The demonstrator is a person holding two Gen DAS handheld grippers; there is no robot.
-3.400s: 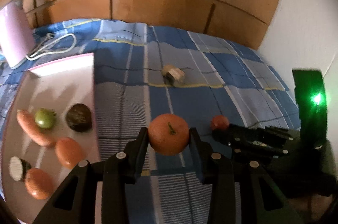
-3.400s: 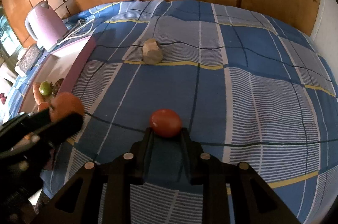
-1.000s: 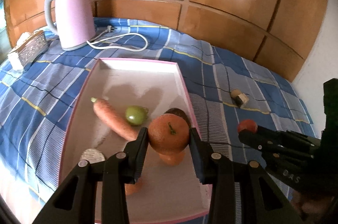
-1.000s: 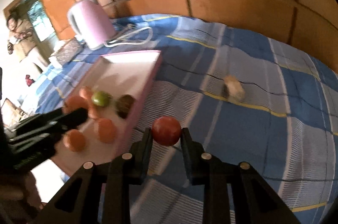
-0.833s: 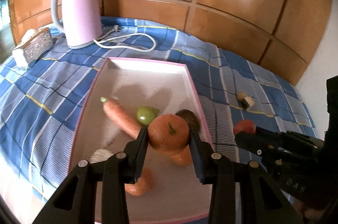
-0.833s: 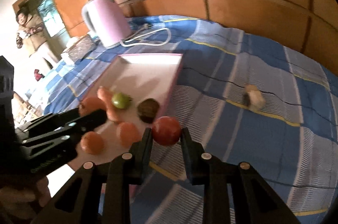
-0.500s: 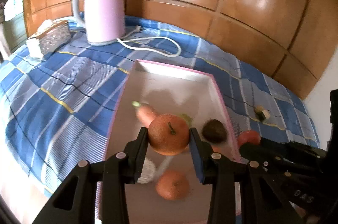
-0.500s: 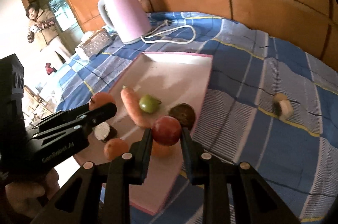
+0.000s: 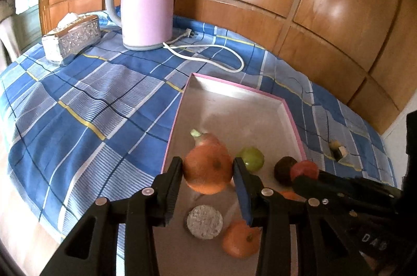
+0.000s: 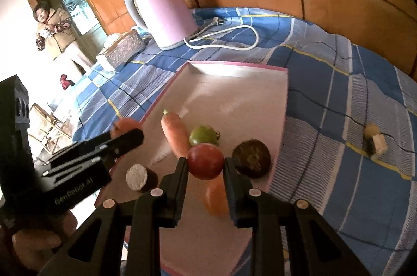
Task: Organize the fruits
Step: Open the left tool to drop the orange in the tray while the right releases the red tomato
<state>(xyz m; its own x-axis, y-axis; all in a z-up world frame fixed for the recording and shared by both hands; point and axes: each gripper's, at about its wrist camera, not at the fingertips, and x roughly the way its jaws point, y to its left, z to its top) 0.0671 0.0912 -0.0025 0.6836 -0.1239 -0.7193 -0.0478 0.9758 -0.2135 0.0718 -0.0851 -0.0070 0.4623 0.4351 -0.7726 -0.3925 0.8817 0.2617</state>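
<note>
My left gripper [image 9: 207, 173] is shut on an orange [image 9: 207, 171] and holds it above the near part of the pink-rimmed tray [image 9: 234, 88]. My right gripper [image 10: 206, 166] is shut on a red tomato [image 10: 206, 161] above the same tray [image 10: 234, 67]. In the tray lie a carrot [image 10: 174, 132], a green fruit [image 10: 203, 135], a dark brown fruit [image 10: 251, 157], a cut grey-faced piece [image 9: 205, 221] and a second orange [image 9: 241, 239]. The right gripper also shows in the left wrist view [image 9: 307, 173], the left gripper in the right wrist view [image 10: 127, 134].
A pink kettle [image 9: 147, 5] with a white cord [image 9: 208, 52] stands behind the tray. A silver tissue box [image 9: 73, 36] sits at the far left. A small beige object [image 9: 338, 149] lies on the blue checked cloth right of the tray. A person [image 10: 57, 33] stands beyond the table.
Both grippers have moved left from the open cloth to above the tray, each still holding its fruit. The kettle and tissue box have come into view.
</note>
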